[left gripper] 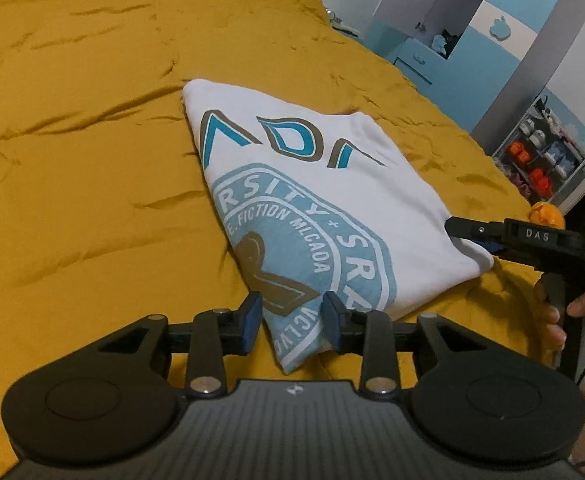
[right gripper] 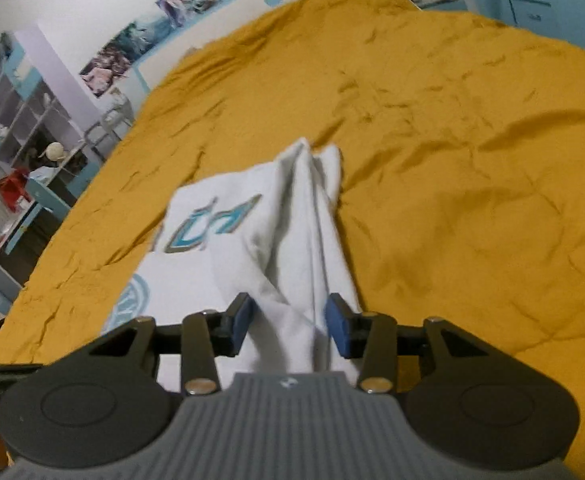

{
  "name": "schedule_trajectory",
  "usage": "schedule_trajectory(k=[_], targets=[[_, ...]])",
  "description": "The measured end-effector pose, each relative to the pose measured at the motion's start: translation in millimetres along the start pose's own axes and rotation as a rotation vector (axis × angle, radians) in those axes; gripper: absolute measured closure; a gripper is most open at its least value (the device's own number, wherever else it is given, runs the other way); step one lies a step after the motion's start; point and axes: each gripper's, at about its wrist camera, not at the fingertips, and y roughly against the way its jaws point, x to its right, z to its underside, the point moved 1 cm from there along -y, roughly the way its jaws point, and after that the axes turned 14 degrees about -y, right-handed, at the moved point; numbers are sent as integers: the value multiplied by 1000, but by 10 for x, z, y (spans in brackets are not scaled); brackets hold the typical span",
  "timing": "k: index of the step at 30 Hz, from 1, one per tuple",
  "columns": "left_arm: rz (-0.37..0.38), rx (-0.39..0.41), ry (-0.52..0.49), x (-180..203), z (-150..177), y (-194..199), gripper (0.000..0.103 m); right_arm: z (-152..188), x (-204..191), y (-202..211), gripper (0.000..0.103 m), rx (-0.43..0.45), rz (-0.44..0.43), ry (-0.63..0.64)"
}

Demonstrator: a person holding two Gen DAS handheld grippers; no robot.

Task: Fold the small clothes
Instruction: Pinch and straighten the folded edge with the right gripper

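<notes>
Left gripper (left gripper: pixel 292 322), lower centre of its frame, has blue rubber pads parted, with the nearest corner of the folded white T-shirt (left gripper: pixel 312 200) lying loose between them, not pinched. Right gripper (right gripper: pixel 290 326) is likewise partly open, its pads straddling a bunched ridge of soft white cotton without pressing it. Garment forms a rough rectangle bearing a pale blue and brown printed crest, resting mid-frame on a wrinkled mustard bedspread (left gripper: pixel 72 140). Blue and white wardrobe (left gripper: pixel 492 28) stands upper right
</notes>
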Motion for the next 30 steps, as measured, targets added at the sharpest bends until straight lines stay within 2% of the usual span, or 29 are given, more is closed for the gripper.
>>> schedule_trajectory(k=[2,4,5,6,9,13,16,19,22,25,26,27,30], targets=[[7,-6,-26,50,37,-5,60,-11,51,-66,58,-18,-10,-29],[16,-13,-39,102,55,-10,52,-22,85,-76,59,-24,-27,-46],[14,-17,-52,139,59,-27,51,-25,84,-76,72,-24,-24,-40],[6,-18,-63,168,59,-35,50,-25,80,-56,95,-33,-25,-29],[-4,-16,-83,239,38,-37,44,-85,-12,70,97,-11,-24,5],[23,4,-45,259,25,-15,44,-240,-124,336,99,53,-56,26],[19,-10,-49,279,58,-72,44,-198,-16,279,99,22,-13,6],[3,-16,-97,303,99,-93,44,-68,201,105,101,-14,24,-43],[-2,7,-77,248,99,19,44,-7,251,79,99,1,-1,-59],[9,29,-52,198,45,137,44,-61,153,166,80,22,-41,-24],[19,32,-50,203,20,158,44,-114,85,202,70,46,-62,4],[29,44,-46,209,-2,171,44,-189,3,223,65,77,-76,34],[56,40,-51,265,-61,109,44,-536,-235,94,65,124,-90,75]])
